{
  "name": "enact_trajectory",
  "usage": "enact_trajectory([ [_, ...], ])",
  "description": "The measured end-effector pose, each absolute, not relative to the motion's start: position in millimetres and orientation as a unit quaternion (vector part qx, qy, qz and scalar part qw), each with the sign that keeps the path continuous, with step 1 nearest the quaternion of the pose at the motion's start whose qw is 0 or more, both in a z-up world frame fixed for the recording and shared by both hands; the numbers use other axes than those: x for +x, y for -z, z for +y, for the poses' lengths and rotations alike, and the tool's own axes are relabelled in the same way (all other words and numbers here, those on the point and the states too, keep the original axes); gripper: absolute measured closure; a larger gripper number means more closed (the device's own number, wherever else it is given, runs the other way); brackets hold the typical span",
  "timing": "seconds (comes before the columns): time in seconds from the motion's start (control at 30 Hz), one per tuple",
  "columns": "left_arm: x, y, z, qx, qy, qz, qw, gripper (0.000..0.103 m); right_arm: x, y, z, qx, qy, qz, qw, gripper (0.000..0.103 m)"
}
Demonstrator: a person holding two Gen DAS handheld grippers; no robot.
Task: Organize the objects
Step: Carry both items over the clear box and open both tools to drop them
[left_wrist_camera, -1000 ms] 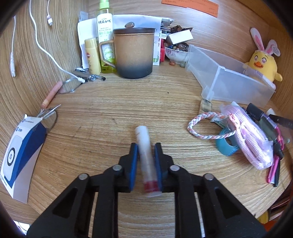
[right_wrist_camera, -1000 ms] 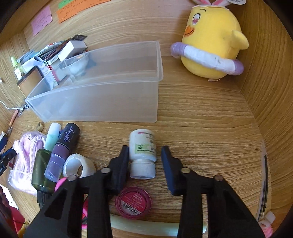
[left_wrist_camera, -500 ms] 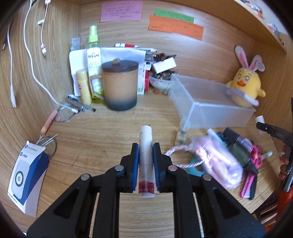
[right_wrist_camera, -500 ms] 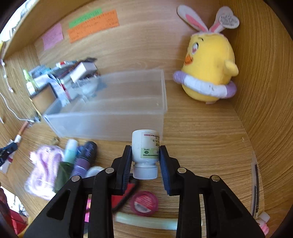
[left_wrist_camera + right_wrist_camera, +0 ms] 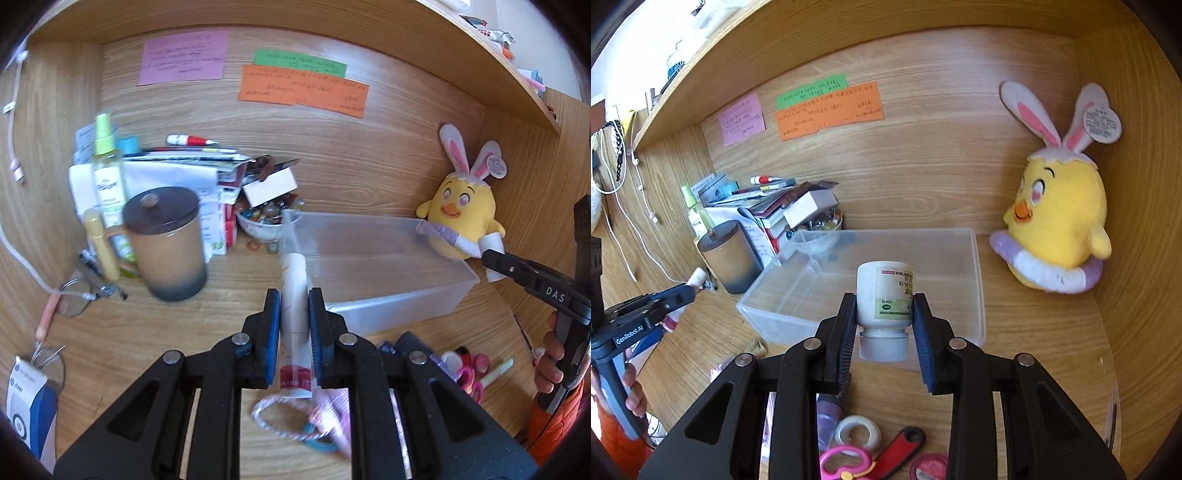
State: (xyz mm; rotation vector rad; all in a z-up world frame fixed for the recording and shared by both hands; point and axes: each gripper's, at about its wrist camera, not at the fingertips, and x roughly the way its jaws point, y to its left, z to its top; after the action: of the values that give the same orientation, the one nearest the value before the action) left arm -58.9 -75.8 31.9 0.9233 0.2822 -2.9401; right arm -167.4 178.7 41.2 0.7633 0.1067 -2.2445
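A white tube [image 5: 293, 295] with a red band near its lower end is pinched between the fingers of the left gripper [image 5: 293, 325] and held above the wooden surface [image 5: 147, 332], its tip reaching the near corner of the clear plastic bin [image 5: 388, 295]. A white bottle [image 5: 884, 295], cap toward the camera, is clamped by the fingers of the right gripper [image 5: 884, 332] over the bin's near edge. A yellow plush chick [image 5: 1060, 221] is seated just beside the bin, and a lidded brown mug [image 5: 166, 243] is set to its left.
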Motion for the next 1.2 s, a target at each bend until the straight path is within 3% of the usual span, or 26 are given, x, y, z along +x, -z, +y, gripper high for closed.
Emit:
enact_trajectory([
  [0.3, -117, -38, -59, 0.322, 0.94, 0.11, -0.026, 0.089, -202, -51, 157, 0.302, 0.88, 0.058, 0.361, 0.076],
  [1.2, -201, 11, -28, 0.427, 0.903, 0.049, -0.005, 0.089, -247, 25, 100, 0.398, 0.835, 0.156, 0.347, 0.076],
])
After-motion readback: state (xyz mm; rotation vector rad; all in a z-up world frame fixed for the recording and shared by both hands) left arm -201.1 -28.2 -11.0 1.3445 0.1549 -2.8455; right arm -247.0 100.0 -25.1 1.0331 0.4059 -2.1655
